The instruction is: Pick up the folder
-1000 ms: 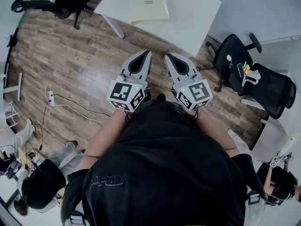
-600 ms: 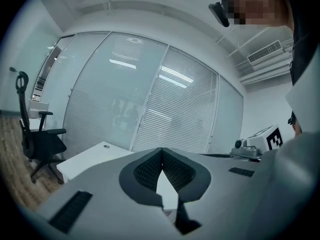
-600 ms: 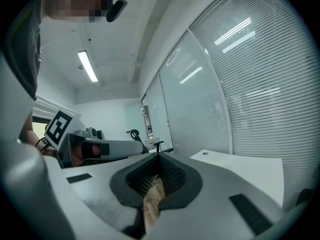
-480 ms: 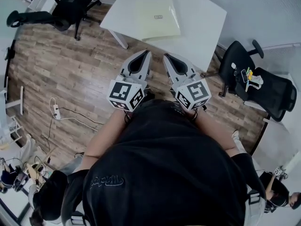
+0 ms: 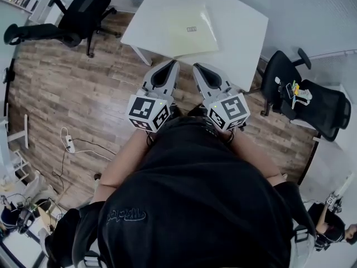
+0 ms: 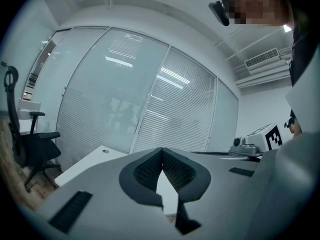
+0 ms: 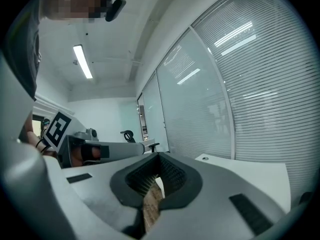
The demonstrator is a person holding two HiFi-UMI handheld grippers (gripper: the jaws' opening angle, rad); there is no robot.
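Note:
A pale yellow folder (image 5: 189, 31) lies flat on the white table (image 5: 245, 32) at the top of the head view. My left gripper (image 5: 175, 63) and right gripper (image 5: 197, 66) are held side by side in front of my chest, short of the table's near edge and pointing at it. Both are shut with nothing between the jaws. In the left gripper view the left gripper (image 6: 161, 151) has its tips meeting, with the table (image 6: 90, 163) beyond. The right gripper (image 7: 158, 157) is likewise closed, with the table (image 7: 250, 174) at the right.
A black office chair (image 5: 72, 21) stands at the table's left, two more black chairs (image 5: 301, 94) at its right, one holding small objects. A cable and power strip (image 5: 70, 145) lie on the wood floor. Other people (image 5: 22, 216) are at the lower left and lower right. Glass partitions with blinds (image 6: 130, 104) stand behind the table.
Both grippers stay shut and level while I have walked toward the table. The table and folder have come lower and nearer in the head view; the people at lower left slid out of frame.

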